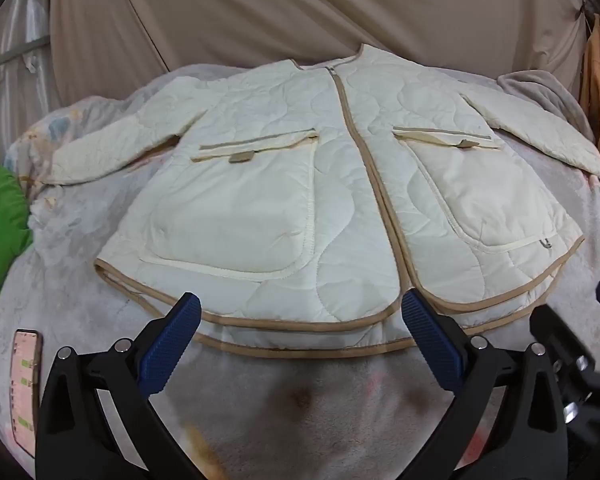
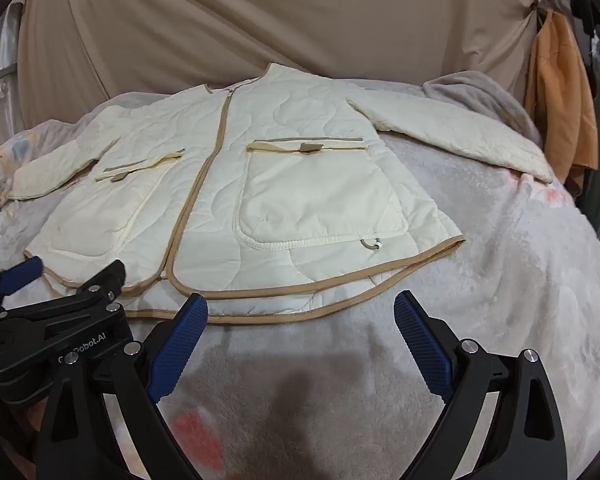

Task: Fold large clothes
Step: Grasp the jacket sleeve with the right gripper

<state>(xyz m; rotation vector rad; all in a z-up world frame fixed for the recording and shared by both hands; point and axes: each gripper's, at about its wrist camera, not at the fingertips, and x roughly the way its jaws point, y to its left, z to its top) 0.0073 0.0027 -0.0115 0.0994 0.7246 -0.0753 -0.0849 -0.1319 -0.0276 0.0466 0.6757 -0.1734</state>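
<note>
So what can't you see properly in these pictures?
- Left wrist view: the green cushion-like thing is cut off by the left edge.
- Left wrist view: the pink phone-like slab has markings too small to read.
- Both views: the back of the cream quilted jacket with tan trim lies hidden against the grey fleece blanket.
- Right wrist view: the orange hanging cloth is partly hidden by the far blanket's edge.

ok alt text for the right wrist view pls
A cream quilted jacket with tan trim lies flat, front up and sleeves spread, on a grey blanket over a bed. The open right gripper hovers near its hem, with the left gripper at lower left, while beige fabric hangs behind.
</note>
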